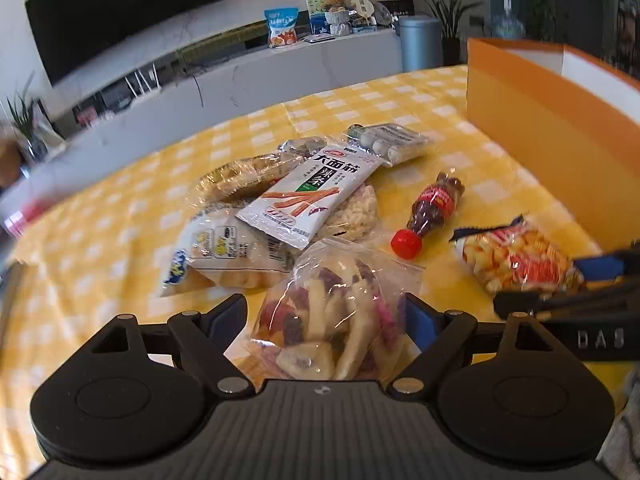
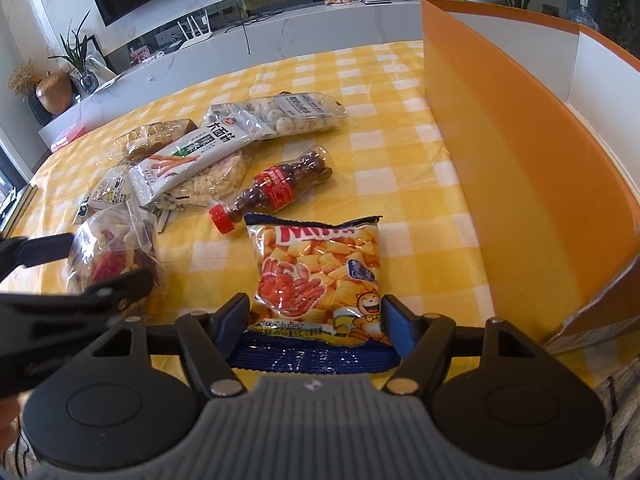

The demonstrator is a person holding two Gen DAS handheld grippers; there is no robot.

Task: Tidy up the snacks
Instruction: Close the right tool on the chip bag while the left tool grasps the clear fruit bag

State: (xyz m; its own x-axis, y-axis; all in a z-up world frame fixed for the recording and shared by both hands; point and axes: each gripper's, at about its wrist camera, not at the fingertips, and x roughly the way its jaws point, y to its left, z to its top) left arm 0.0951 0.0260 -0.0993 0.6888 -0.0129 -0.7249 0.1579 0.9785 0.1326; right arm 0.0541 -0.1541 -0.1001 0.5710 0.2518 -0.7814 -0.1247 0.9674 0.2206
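A clear bag of dried fruit point(image 1: 340, 312) lies on the yellow checked cloth between the wide jaws of my left gripper point(image 1: 326, 318); the left pad stands apart from it, so the gripper is open. My right gripper point(image 2: 316, 316) is shut on the lower end of an orange crisp bag point(image 2: 316, 268), which rests flat on the cloth. Each gripper shows in the other view: the right gripper point(image 1: 540, 284) at the crisp bag point(image 1: 516, 256), the left gripper point(image 2: 110, 258) around the fruit bag point(image 2: 116, 252).
A tall orange box point(image 2: 520, 140) stands open at the right. Beyond the grippers lie a cola-shaped candy bottle point(image 2: 276, 188), a white spicy-strip packet point(image 2: 188, 160) over a puffed rice cake point(image 2: 216, 180), a pack of white sweets point(image 2: 288, 114) and several other wrapped snacks.
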